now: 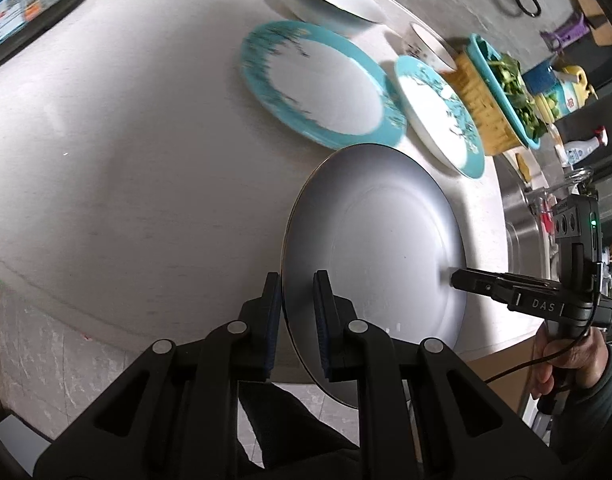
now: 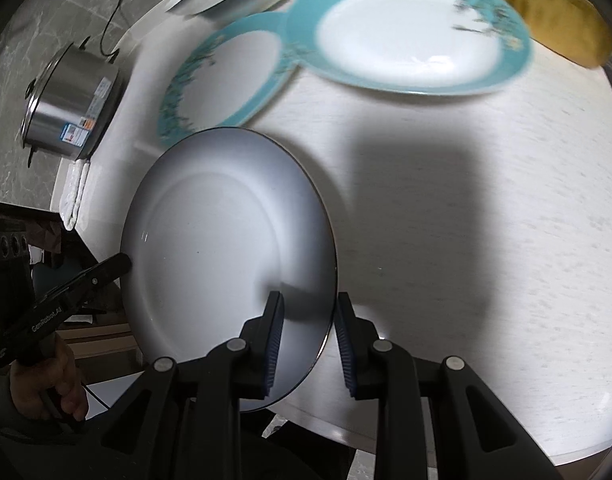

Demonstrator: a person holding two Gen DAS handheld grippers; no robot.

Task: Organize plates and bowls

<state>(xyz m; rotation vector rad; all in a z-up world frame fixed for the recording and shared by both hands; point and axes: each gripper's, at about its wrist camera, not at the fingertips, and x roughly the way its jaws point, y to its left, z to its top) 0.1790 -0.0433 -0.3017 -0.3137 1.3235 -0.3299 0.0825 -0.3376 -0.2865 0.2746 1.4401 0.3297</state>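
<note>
Both clamped on opposite rims of the white plate (image 1: 369, 240): left hand-held gripper (image 1: 297, 320), right hand-held gripper (image 2: 307, 340). Keep level; lower squarely onto the larger teal plate (image 1: 317, 84).

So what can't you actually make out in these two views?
- Left wrist view: the white plate has its near rim hidden behind the left gripper; the yellow basket of greens is small and cut by neighbours.
- Right wrist view: whether the right gripper pads press the rim is unclear; the teal plates are motion-blurred, so their pattern is unreadable; the steel pot label is too small.
</note>
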